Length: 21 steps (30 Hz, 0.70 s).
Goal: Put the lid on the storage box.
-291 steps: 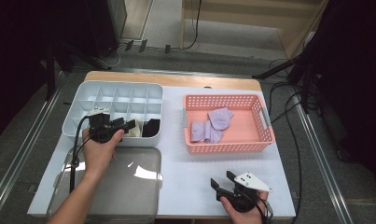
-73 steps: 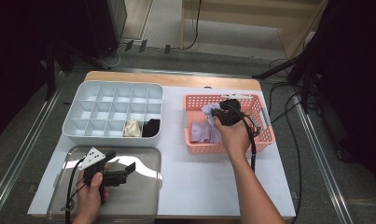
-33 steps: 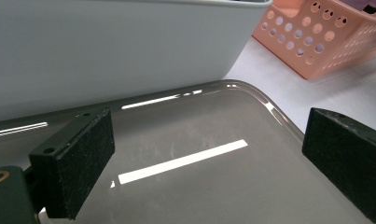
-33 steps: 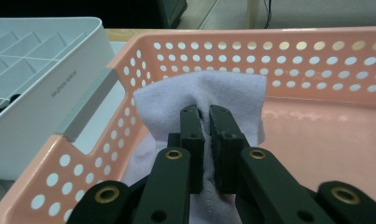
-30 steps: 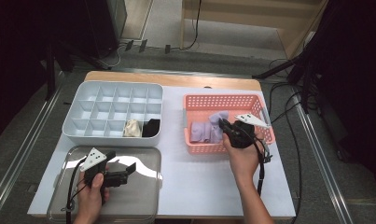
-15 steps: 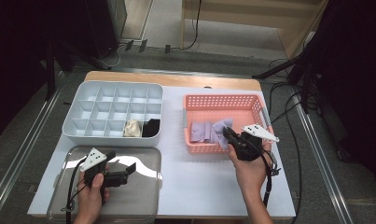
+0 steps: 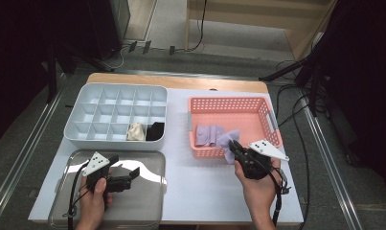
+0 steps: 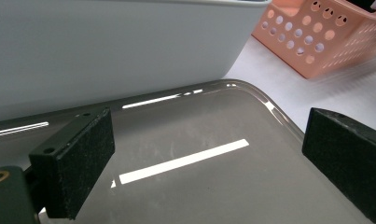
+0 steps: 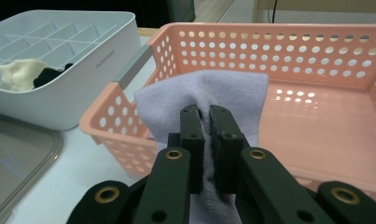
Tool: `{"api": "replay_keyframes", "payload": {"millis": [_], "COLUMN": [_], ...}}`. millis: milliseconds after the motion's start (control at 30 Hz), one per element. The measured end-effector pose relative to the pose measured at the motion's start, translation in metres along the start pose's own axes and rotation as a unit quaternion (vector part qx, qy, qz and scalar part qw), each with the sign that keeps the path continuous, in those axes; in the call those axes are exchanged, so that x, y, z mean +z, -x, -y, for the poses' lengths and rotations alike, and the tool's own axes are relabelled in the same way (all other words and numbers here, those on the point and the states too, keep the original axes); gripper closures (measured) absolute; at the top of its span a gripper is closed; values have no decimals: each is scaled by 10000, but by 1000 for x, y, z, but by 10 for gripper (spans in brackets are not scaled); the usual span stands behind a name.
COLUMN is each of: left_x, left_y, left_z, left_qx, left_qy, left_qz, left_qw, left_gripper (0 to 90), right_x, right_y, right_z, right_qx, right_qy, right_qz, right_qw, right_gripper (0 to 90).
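My right gripper [image 7: 233, 145] is shut on a lavender cloth [image 7: 226, 140], which hangs over the front rim of the pink basket [image 7: 257, 101]. In the right gripper view the two jaws [image 9: 204, 116] pinch a fold of that cloth [image 9: 209, 88] close to the basket's front wall [image 9: 111, 121]. More lavender cloth [image 7: 207, 134] lies inside the basket at its front left. My left gripper [image 7: 125, 166] rests low over a clear tray [image 7: 147, 211] at the front left, open. In the left gripper view its pads [image 8: 78, 163] stand wide apart with nothing between them.
A white divided box [image 7: 116, 91] stands at the back left, with a cream item [image 7: 135, 131] and a black item [image 7: 155, 131] in two front cells. A strip of white table [image 7: 200, 187] lies between the tray and my right hand. Cables trail off the right edge.
My right gripper has drawn back toward the basket's front rim with the lavender cloth pinched in it, pulling the cloth up over the edge. The left gripper has stayed put.
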State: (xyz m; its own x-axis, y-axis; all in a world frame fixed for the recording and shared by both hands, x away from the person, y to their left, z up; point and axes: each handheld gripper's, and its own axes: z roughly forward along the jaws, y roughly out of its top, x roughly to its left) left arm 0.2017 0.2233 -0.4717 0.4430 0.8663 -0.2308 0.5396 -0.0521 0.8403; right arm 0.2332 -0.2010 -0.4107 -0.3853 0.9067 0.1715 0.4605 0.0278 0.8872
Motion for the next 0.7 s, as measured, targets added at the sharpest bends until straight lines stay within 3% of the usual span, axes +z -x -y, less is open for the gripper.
{"api": "replay_keyframes", "payload": {"millis": [700], "left_x": [0], "left_y": [0], "left_z": [0], "left_qx": [4], "left_qy": [14], "left_qz": [-4], "left_qw": [10000], "left_gripper": [29], "right_x": [-17], "right_y": [-19], "right_z": [39], "right_qx": [6], "right_qy": [-194], "right_qz": [-231], "right_qw": [9995], "right_gripper": [857]}}
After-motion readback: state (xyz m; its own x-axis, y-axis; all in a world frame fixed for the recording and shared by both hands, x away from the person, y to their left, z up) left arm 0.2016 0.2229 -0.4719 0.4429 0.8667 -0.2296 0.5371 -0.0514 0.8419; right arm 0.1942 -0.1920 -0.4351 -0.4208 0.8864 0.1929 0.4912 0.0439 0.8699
